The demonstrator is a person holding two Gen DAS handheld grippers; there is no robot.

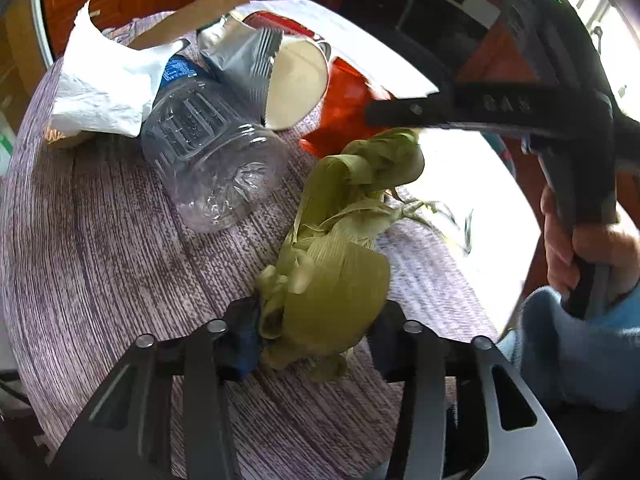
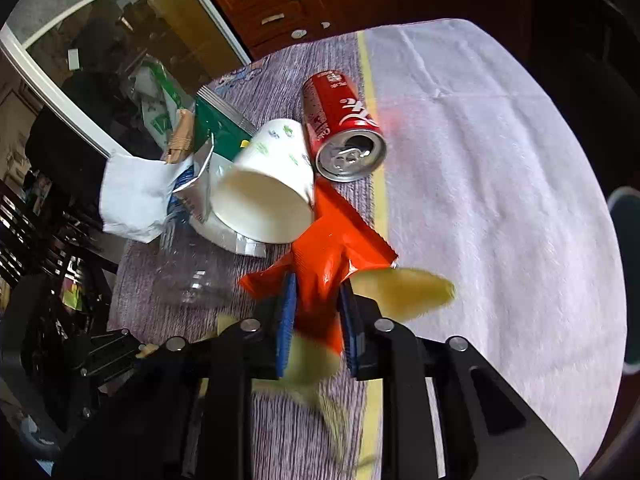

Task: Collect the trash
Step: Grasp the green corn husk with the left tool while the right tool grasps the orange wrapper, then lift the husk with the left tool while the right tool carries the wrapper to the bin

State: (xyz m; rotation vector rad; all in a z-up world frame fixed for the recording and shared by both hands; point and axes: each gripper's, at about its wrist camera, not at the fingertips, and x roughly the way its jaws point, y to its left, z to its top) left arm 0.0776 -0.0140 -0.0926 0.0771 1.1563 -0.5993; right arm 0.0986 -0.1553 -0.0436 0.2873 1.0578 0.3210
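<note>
Left hand-held gripper (image 1: 316,344) is clenched on a bundle of corn husks (image 1: 336,264), w/ the far end of the bundle at about 1 o'clock from the pads and loose strands trailing off. Right hand-held gripper (image 2: 316,320) is grasping an orange wrapper (image 2: 324,256), pinched mid-length btwn its blue pads (image 2: 286,332); blurry yellow-green husk bits (image 2: 404,292) float just beside it at 3 o'clock, prob. moving.

Doing this step well, my take: keep both grips firm, lift straight up before carrying off, since the wrapper's far end reaches under or against the paper cup (image 2: 266,196) at 11 o'clock and could drag it. Husks are floppy & shed, so hold low and go slow; expect stray bits left on the desk (image 1: 100,248).

Containers:
- Paper cup on its side, mouth toward the camera, looks empty.
- Red soda can (image 2: 340,124) on its side at 12 o'clock, tab opened; contents can't tell, may dribble.
- Clear plastic bottle (image 1: 208,160) lying down, looks empty; cap end hidden under a crumpled white tissue (image 1: 104,88).
- Silver foil bag (image 1: 244,64) torn open beside the cup; inside not visible.

No bin or bag for the trash in either view.
</note>
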